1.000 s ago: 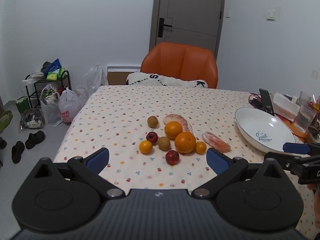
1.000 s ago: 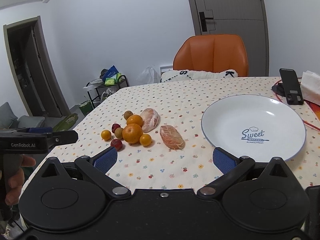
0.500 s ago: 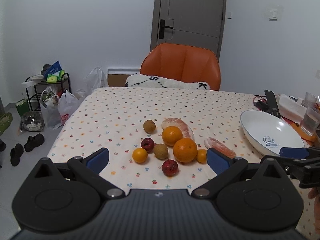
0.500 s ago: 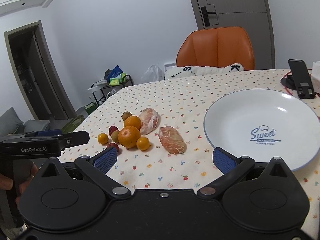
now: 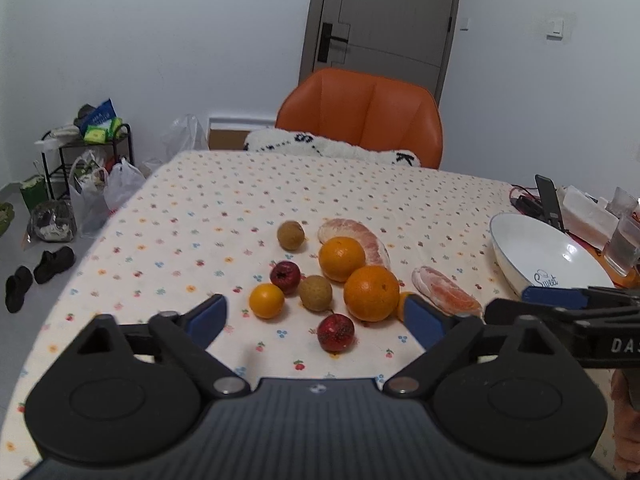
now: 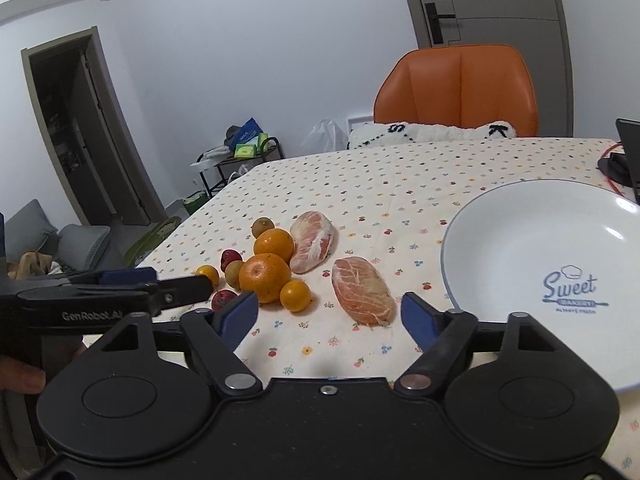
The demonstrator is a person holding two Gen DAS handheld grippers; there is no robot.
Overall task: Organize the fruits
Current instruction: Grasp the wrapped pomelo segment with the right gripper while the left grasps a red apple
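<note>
Both grippers, left gripper (image 5: 316, 316) and right gripper (image 6: 326, 316), gape empty. Fruit sits left of plate (image 6: 500, 216). Centre right fingers over pomelo segment (image 6: 362, 290), squeeze gently.

White-walled room, grey door, table under flower-print cloth.

Orange chair (image 5: 360, 116) pushed to the table's (image 5: 224, 200) far edge, white fuzzy cushion (image 5: 332, 146) on its seat. Grey door (image 5: 384, 20) with black handle behind. Left: black wire rack (image 5: 86, 148) piled with packets, plastic bags (image 5: 104, 192) and dark shoes (image 5: 38, 276) on grey floor. Dark open doorway (image 6: 84, 132) and grey sofa (image 6: 52, 236) further left.
</note>
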